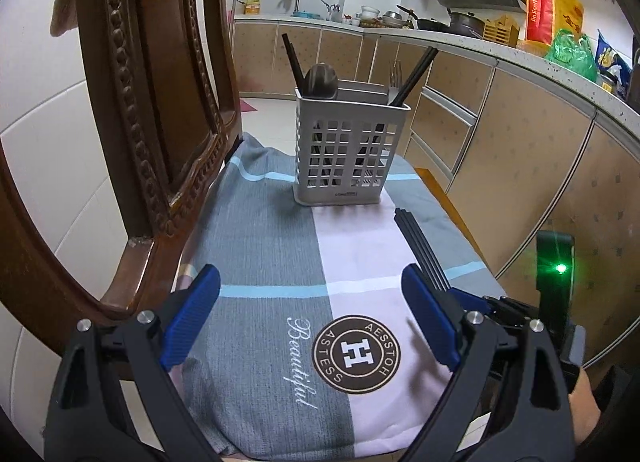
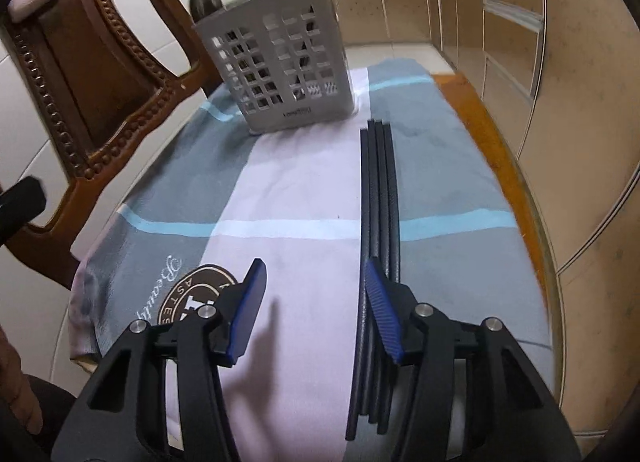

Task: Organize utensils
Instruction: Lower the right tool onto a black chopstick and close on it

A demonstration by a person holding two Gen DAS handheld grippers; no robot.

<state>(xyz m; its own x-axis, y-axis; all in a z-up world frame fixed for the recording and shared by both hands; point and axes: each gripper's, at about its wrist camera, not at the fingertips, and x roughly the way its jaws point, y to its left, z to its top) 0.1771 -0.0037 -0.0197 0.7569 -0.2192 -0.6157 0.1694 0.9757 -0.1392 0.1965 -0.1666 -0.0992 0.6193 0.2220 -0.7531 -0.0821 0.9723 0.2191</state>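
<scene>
- the right gripper [image 2: 316, 310] stands part open over the near end of the black chopsticks [image 2: 378, 198]; nothing lies between its pads, and the bundle runs along and under the outer finger [image 2: 382, 310] rather than inside the gap.
- risk: if the jaws close from this offset, they may shut on bare cloth or pinch only the nearest stick, since the bundle sits at 3 o'clock of the gap.
- the chopsticks lie side by side on the checked towel [image 2: 304, 182], pointing toward 12 o'clock, their far tips just short of the grey utensil holder [image 2: 280, 70].
- risk: a finger pressing down on the round sticks may roll or scatter them toward the 3 o'clock edge of the towel, beyond which the bare wooden seat edge shows.
- risk: a pad dragging the soft towel may bunch it and disturb the holder standing on it.
- the left gripper [image 1: 312, 310] is wide open and empty, low over the towel's round logo [image 1: 356, 354], with the holder [image 1: 348, 150] at its 12 o'clock.
- the holder already carries a dark spoon [image 1: 320, 80] and upright chopsticks [image 1: 414, 76]; risk: new sticks lowered in may snag on these or on the lattice wall.
- the carved chair back [image 1: 160, 102] stands close at 9 o'clock, a likely obstruction to the left hand.
</scene>
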